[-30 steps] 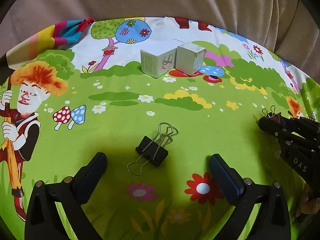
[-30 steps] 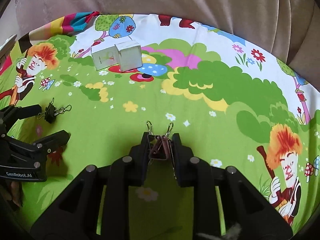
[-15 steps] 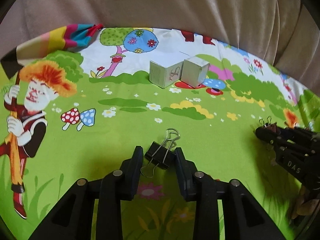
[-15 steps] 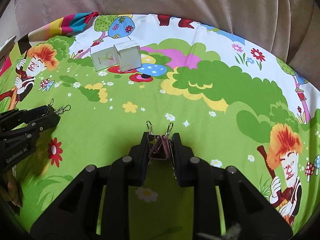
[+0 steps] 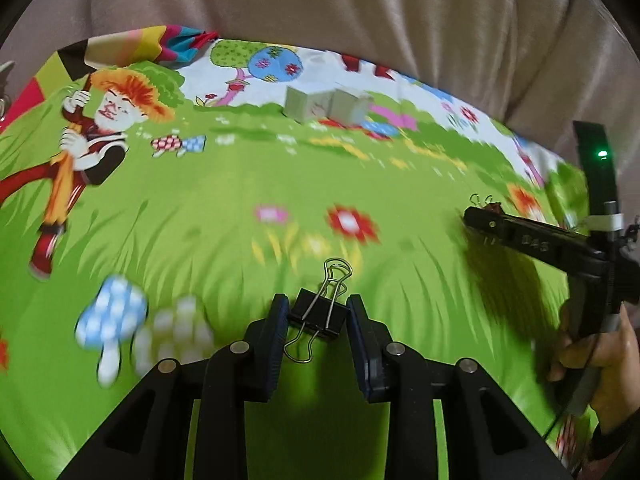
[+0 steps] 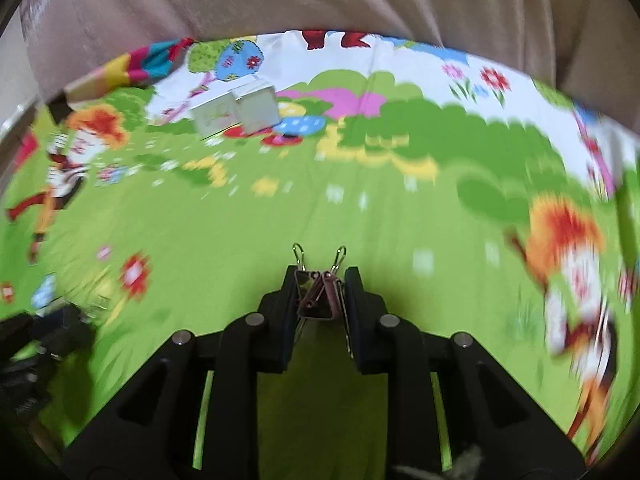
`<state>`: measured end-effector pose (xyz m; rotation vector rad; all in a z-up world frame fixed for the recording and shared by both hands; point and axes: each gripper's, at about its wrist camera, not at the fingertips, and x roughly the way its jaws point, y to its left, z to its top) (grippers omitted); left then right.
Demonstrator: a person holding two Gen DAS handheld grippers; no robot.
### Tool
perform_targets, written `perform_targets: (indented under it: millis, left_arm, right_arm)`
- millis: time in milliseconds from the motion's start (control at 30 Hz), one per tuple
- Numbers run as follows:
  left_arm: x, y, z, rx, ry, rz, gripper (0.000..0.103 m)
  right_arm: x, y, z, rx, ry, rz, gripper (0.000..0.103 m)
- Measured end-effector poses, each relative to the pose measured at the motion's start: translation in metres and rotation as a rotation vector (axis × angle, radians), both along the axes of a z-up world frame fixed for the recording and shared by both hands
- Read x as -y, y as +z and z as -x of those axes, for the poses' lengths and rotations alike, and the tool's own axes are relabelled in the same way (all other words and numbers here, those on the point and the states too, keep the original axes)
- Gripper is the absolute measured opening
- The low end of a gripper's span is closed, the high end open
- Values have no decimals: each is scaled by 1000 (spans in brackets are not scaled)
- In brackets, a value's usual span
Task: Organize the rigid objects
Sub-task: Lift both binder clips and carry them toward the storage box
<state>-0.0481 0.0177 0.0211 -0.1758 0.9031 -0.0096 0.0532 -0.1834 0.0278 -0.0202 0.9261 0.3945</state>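
Observation:
My left gripper (image 5: 318, 314) is shut on a black binder clip (image 5: 319, 314), whose wire handles stick out past the pads, above the green cartoon cloth (image 5: 200, 216). In the right wrist view my right gripper (image 6: 321, 290) is shut on a dark red binder clip (image 6: 320, 298) with its wire loops pointing forward. The right gripper (image 5: 480, 212) also shows at the right edge of the left wrist view, held by a hand (image 5: 600, 352). Part of the left gripper (image 6: 52, 332) is a blurred dark shape at the lower left of the right wrist view.
Two small white boxes (image 5: 326, 105) stand side by side at the far side of the cloth, seen too in the right wrist view as white boxes (image 6: 236, 110). Beige sofa cushions (image 5: 340, 12) rise behind the cloth's far edge.
My left gripper closed on the black binder clip and lifted it off the cloth, moving back and sideways. The right gripper shifted a little, still holding its dark red clip.

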Motion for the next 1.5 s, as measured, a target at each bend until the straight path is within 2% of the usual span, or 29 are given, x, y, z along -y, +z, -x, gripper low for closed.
perform_targets:
  millis: [67, 133, 233, 300, 333, 433, 500, 600, 767, 1133, 1300, 1500]
  left_arm:
    - [4, 3, 13, -7, -8, 18, 30]
    - [7, 15, 21, 31, 3, 38, 30]
    - [21, 64, 42, 202, 2, 9, 30]
    - [35, 111, 65, 367, -13, -16, 30]
    - [40, 125, 73, 417, -18, -22, 30]
    - [62, 186, 111, 638, -51, -46, 30]
    - [77, 215, 130, 739, -79, -77, 30]
    - [95, 244, 150, 832, -118, -105, 30]
    - [112, 262, 170, 894, -159, -113, 31]
    - [100, 265, 195, 904, -144, -113, 31]
    - [83, 264, 210, 902, -109, -127, 31]
    - [45, 252, 229, 861, -24, -167, 31]
  right_arm:
    - [14, 3, 33, 3, -22, -50, 26]
    - [30, 15, 65, 54, -72, -89, 26]
    - [50, 60, 116, 256, -134, -104, 26]
    - [60, 99, 149, 410, -166, -103, 26]
    - [66, 119, 165, 482, -180, -108, 26]
    - [78, 174, 209, 695, -220, -106, 26]
    - [83, 203, 235, 814, -245, -114, 26]
    - [88, 233, 270, 962, -275, -113, 26]
    - [87, 246, 295, 1021, -283, -116, 26]
    - [86, 257, 310, 1034, -244, -137, 26]
    - [66, 266, 317, 1037, -160, -162, 26]
    - [26, 267, 320, 979, 11, -207, 26]
